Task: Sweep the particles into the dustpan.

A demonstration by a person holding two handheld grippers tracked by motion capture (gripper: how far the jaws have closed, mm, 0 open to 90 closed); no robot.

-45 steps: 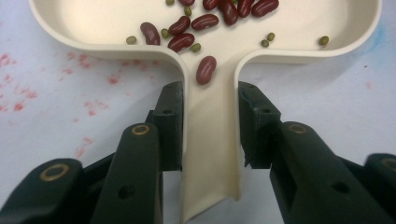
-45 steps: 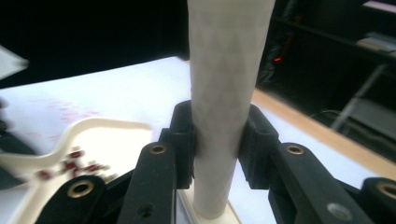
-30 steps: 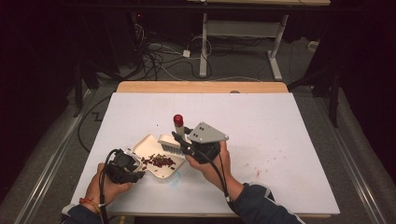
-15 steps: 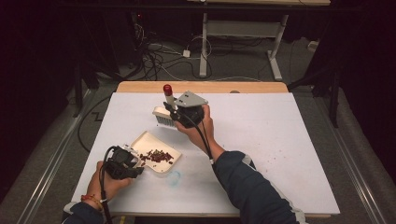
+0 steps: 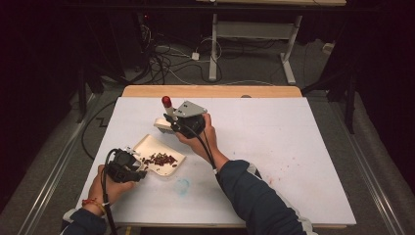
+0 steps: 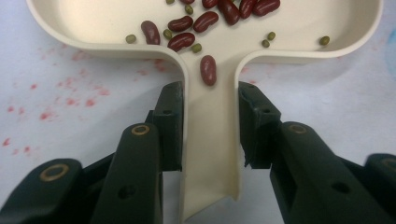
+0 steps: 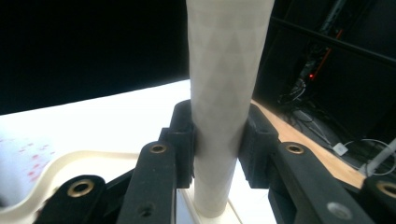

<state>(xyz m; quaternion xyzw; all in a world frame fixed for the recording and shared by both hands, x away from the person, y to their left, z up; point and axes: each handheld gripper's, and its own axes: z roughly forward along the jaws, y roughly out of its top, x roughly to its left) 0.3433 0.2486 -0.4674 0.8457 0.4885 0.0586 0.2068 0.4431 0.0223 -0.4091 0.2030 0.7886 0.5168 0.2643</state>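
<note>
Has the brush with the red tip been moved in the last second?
Yes. The right claw carried the brush away from the dustpan, towards the table's far wooden edge.

Cream dustpan [image 6: 210, 140], dark-red beans [image 6: 205, 21]

The right gripper [image 7: 217, 140] clamps its 2 jaws on a pale upright handle [image 7: 224, 84] above the white table [image 7: 93, 116].

dustpan [image 6: 212, 140]: smooth cream plastic, faint sheen
kidney beans [image 6: 205, 21]: glossy dark red skins
brush handle [image 7: 226, 84]: matt pale plastic, faint triangle texture, red cap
table cover [image 5: 293, 147]: matt white sheet, red-speckled
table edge [image 5: 210, 91]: bare wood
grey plate [image 5: 191, 108]: dull metal
</note>
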